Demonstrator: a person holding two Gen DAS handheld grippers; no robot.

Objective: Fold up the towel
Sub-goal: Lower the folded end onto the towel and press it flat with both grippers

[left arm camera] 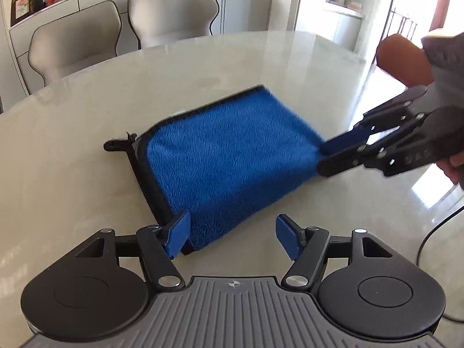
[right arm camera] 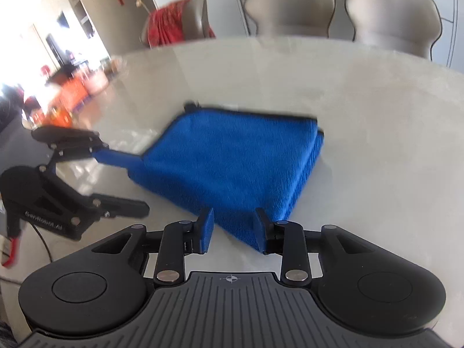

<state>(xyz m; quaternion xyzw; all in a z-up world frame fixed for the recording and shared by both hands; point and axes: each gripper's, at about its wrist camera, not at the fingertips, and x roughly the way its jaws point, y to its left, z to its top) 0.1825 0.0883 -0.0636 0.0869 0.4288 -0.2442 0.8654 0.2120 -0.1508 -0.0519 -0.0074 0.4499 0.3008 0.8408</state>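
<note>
Folded blue fleece towel (left arm camera: 229, 156) lies directly ahead of both grippers; left gripper (left arm camera: 233, 236) wide, right gripper (right arm camera: 233, 229) narrower, both empty.

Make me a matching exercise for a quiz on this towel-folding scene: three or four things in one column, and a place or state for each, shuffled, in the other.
Things:
1. blue towel
2. left gripper
3. right gripper
4. beige chairs

Places or states:
A. open, fingers astride the towel's near corner in its own view
B. behind the far edge of the table
C. folded, lying flat on the table
D. open, one finger beside the towel's black-trimmed edge

Pairs: 1-C, 2-D, 3-A, 4-B
</note>
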